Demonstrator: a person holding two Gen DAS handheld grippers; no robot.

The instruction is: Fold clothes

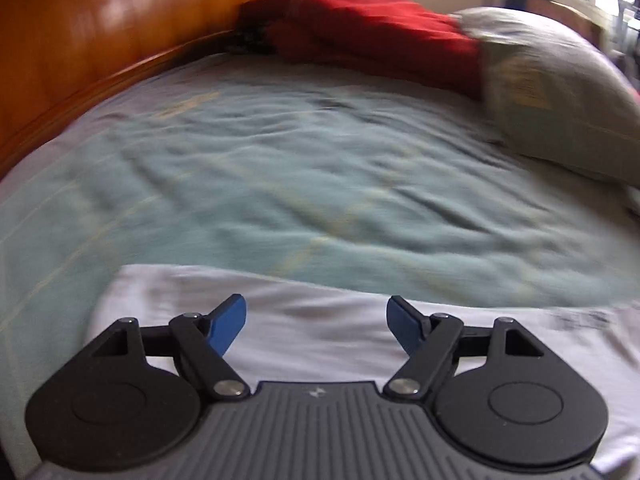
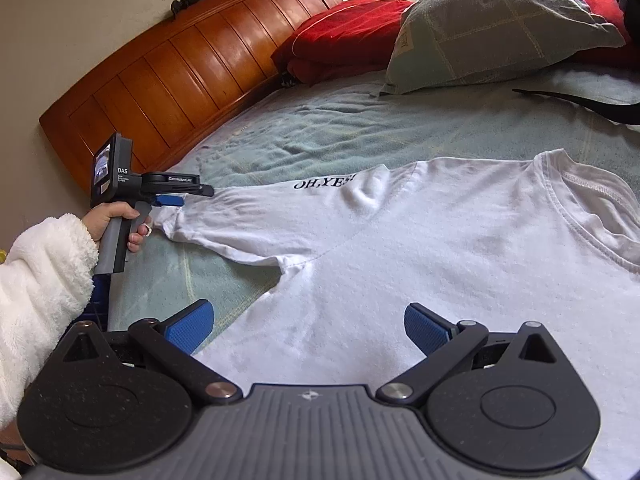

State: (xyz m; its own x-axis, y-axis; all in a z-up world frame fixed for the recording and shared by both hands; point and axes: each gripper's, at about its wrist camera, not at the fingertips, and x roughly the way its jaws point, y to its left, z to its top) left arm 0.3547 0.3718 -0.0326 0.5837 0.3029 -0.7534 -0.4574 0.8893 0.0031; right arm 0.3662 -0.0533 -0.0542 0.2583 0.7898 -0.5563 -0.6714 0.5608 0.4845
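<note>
sleeve [image 2: 224,216] of white t-shirt [image 2: 420,264] lies spread on bed [image 2: 360,136]. left tool [image 1: 316,326] and right tool [image 2: 308,330] gape apart, empty. thin cotton could bunch, skewing any fold.

One white T-shirt [image 2: 420,248], two grippers, one grey pillow [image 2: 500,28], one red cushion [image 2: 344,36], one wooden headboard [image 2: 180,76]

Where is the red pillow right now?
In the right wrist view the red pillow lies at the far end of the bed, against the wooden headboard, just left of the grey-green pillow and beyond the white T-shirt.
</note>
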